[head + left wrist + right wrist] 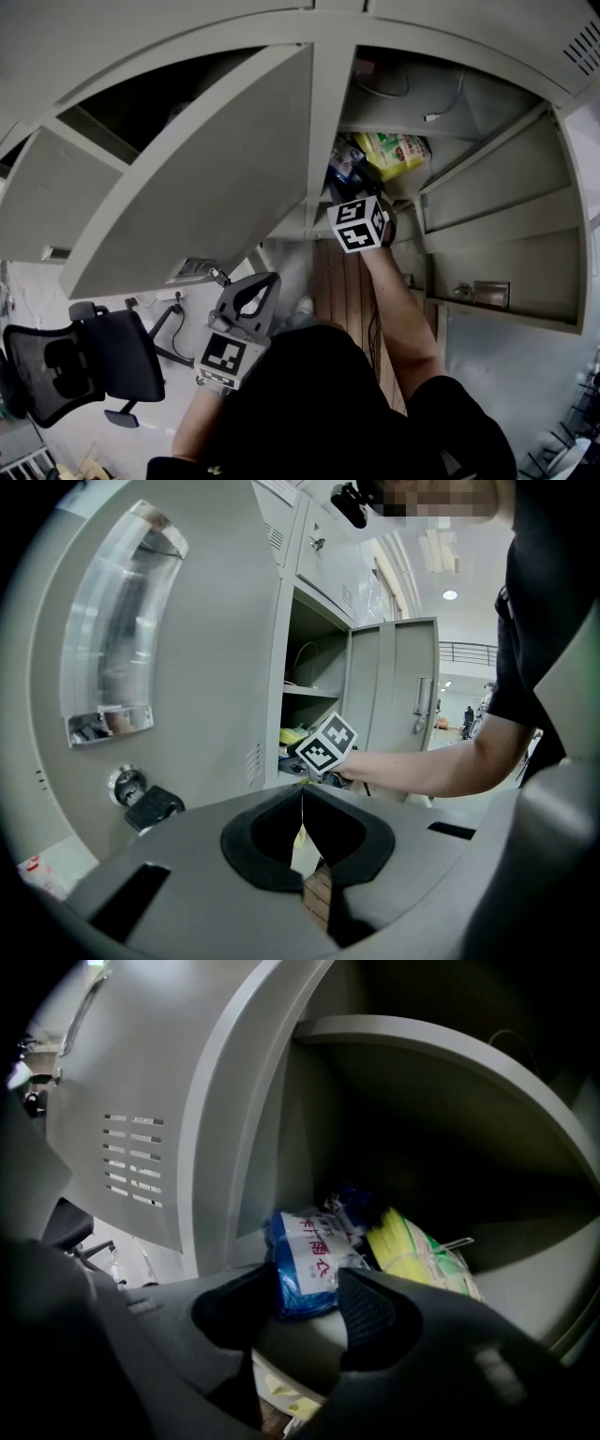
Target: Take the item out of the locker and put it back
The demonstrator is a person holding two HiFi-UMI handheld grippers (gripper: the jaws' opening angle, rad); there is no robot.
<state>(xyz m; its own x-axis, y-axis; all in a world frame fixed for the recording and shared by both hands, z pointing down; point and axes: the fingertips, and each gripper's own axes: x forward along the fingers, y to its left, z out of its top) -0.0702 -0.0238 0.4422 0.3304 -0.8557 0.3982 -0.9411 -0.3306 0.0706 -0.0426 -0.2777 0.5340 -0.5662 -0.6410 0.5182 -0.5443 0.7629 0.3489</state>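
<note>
Blue plastic packet with a white label lies on the grey metal locker shelf, just beside a yellow-green packet. The right gripper holds its jaws apart, one on each flank (no squeeze visible), fitting either a pick-up or a set-down; keep them square to its sides. Its long axis seems to run into the locker, near end toward the opening. The left gripper is closed, empty.

The locker is matt painted metal, the blue packet glossy plastic.
</note>
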